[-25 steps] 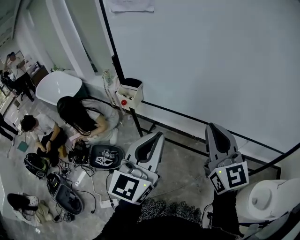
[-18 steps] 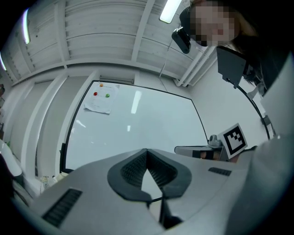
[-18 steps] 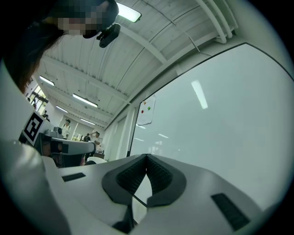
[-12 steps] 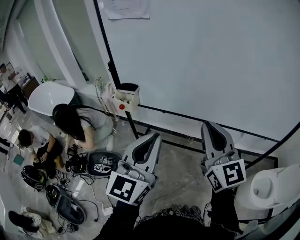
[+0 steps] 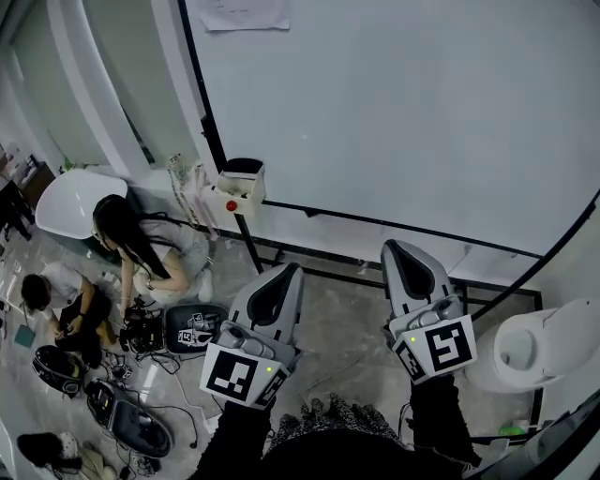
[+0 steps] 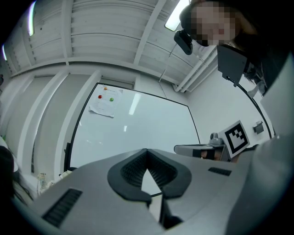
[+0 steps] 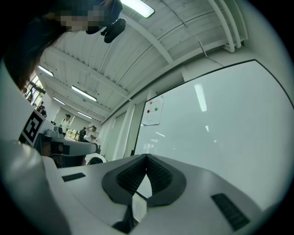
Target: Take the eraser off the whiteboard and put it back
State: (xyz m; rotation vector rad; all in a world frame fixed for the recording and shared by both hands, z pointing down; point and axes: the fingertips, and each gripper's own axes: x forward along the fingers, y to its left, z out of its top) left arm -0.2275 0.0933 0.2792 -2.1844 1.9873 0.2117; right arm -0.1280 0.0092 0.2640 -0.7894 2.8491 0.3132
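One large whiteboard (image 5: 394,112) is faced from close by. It fills the wall ahead and its glossy surface is bare apart from a paper sheet (image 5: 242,14) fixed at the top, high above the left gripper (image 5: 291,269). A grey floor (image 5: 347,328) is seen below, and people (image 5: 141,244) are seated on it among cases and cables, well to the left of that gripper.

The left gripper is held with its jaws pressed together on nothing, and the right gripper (image 5: 392,247) is likewise closed and empty. A small white box (image 5: 239,195) is mounted ahead and to the left of the left gripper, at the board's lower corner. A dark item (image 5: 242,167) is seated on top of the box. It may be the eraser, but this cannot be told for certain, and no eraser is made out on the board's face.

Such an eraser is judged to be light, with a stiff back and a soft felt face. It would best be pinched across its long sides and drawn straight off.
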